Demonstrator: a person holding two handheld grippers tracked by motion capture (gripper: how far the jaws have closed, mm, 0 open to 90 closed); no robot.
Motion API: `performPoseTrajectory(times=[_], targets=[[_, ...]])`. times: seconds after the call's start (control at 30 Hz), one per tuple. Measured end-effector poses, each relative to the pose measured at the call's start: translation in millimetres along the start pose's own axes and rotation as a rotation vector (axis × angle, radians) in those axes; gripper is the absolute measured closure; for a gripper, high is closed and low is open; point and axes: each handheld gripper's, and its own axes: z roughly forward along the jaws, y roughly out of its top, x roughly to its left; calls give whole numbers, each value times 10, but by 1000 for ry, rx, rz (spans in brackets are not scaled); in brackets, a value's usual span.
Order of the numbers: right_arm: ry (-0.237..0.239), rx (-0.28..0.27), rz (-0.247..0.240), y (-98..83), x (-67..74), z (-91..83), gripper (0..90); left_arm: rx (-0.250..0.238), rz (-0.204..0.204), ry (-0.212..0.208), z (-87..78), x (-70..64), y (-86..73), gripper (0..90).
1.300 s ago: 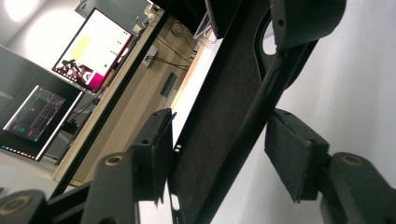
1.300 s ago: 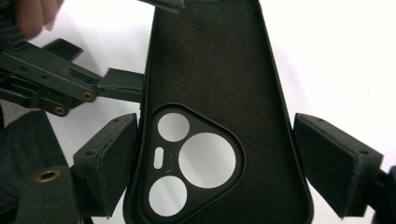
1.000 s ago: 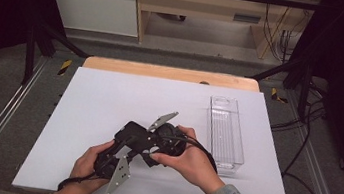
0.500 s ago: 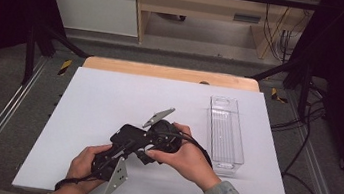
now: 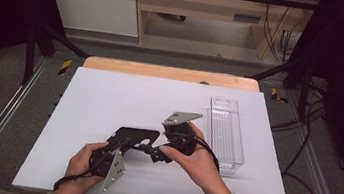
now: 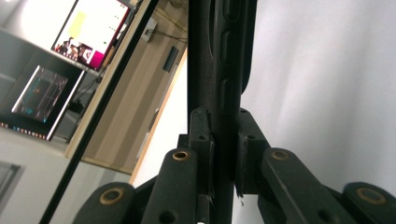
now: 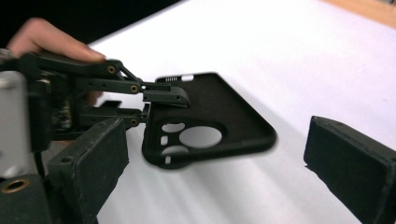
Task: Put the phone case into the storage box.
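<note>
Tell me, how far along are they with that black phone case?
Done: the left gripper has clamped one edge of the black phone case and holds it above the white table. In hand: the right gripper has just been opening, nothing between its fingers. Left, probably: getting the case to the clear tray, which looks empty.

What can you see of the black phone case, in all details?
The black phone case looks like matte, soft plastic or rubber, with rounded corners, a large camera cutout and smaller holes beside it. It is empty and held above the white table. The left gripper clamps one edge; the right gripper, open, does not touch it.
</note>
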Motion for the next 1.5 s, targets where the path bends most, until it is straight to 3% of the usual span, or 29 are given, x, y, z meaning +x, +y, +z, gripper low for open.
performPoseTrajectory(times=[0.27, 0.43, 0.53, 0.67, 0.87, 1.23, 1.5], targets=[[-76, -69, 18, -243, -114, -91, 65, 25, -45, 37, -44, 88, -93, 805], [-111, -98, 8, -355, -133, -68, 67, 33, -95, 54, -69, 144, -146, 805], [-135, -127, -6, -460, -148, -28, 76, 23, -146, 54, -69, 167, -163, 805], [-156, -158, -5, -552, -170, 51, 79, 18, -160, 52, -61, 165, -165, 805], [-152, -172, 2, -593, -160, 111, 76, 7, -173, 53, -85, 149, -142, 805], [-154, -176, 14, -680, -142, 200, 74, -17, -240, 56, -102, 203, -169, 804], [-149, -179, 24, -702, -159, 200, 72, -23, -251, 46, -95, 189, -158, 804]])
